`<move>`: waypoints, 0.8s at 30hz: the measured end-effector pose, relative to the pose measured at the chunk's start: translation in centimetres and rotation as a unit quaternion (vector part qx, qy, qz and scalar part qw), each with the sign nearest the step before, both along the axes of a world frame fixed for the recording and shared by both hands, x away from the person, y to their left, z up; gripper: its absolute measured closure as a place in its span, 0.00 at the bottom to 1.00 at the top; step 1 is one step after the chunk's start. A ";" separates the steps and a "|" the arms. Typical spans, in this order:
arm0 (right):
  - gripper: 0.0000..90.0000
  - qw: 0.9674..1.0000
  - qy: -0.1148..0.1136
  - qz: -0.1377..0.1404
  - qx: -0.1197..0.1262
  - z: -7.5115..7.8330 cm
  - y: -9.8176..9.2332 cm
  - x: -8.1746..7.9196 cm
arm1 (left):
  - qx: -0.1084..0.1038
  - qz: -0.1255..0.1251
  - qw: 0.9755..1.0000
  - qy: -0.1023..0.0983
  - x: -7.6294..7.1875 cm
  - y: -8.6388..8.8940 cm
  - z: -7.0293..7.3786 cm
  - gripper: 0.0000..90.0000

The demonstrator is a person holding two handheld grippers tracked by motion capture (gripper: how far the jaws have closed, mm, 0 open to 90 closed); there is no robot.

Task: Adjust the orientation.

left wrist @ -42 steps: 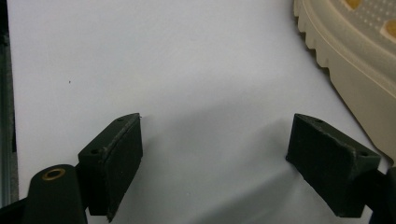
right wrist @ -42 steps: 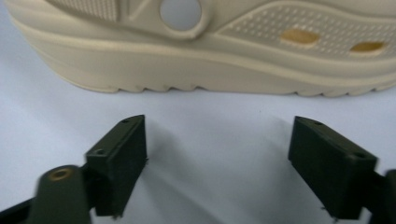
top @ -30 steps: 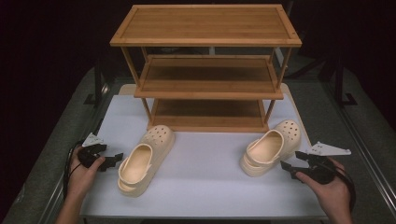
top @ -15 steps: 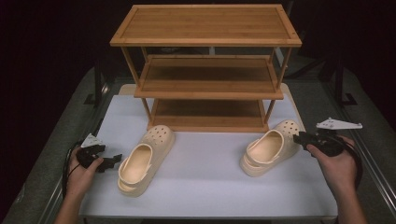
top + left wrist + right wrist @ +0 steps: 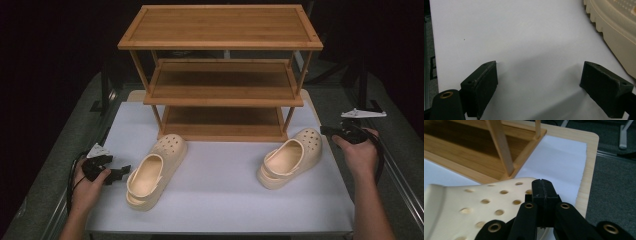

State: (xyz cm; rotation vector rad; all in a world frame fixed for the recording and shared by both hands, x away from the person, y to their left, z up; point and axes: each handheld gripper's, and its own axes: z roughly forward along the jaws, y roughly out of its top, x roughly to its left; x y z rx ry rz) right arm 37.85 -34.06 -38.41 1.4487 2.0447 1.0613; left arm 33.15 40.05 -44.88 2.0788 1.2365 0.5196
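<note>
Now, two cream clogs on the white mat, in front of the three-shelf bamboo shoe rack [image 5: 220, 85].

Right claw [image 5: 327, 130]: jaws pressed flat together, nothing between them; they have just been closing. In the right gripper view the shut tips [image 5: 543, 191] sit over the perforated toe of the right clog [image 5: 486, 205], at its outer edge, with the rack's corner post just beyond. I cannot tell whether the tips touch the toe or hang just above it.

Right clog [image 5: 290, 159]: lies near the rack's right front leg, long axis diagonal, toe toward the rack and my right claw, open heel toward me and the middle of the mat. The toe is the near end for this claw.

Left claw [image 5: 120, 171]: jaws spread wide, empty, low over the mat. In the left gripper view the ridged sole edge of the left clog [image 5: 614, 32] shows beside one jaw, apart from it.

Left clog [image 5: 152, 172]: just beside my left claw, toe toward the rack, heel toward me.

Judgement: each clog belongs to its own side's hand; for the right one, jaws must reopen before any grip.
</note>
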 end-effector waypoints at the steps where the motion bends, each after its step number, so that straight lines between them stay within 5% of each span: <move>1: 1.00 1.000 0.007 0.003 -0.007 -0.3 -0.2 0.7 | 0.000 0.000 1.000 0.000 0.0 0.0 0.0 0.15; 9: 1.00 1.000 0.026 -0.007 -0.011 -1.3 -1.2 2.8 | -0.001 0.000 1.000 0.000 0.0 0.0 0.0 0.15; 13: 1.00 0.998 0.058 0.001 -0.026 -2.7 -1.2 3.8 | -0.001 0.000 1.000 0.000 0.0 0.0 0.0 0.15; 24: 1.00 0.996 0.080 0.027 -0.042 -3.4 -0.6 3.9 | -0.001 0.000 1.000 0.000 0.0 0.0 0.0 0.15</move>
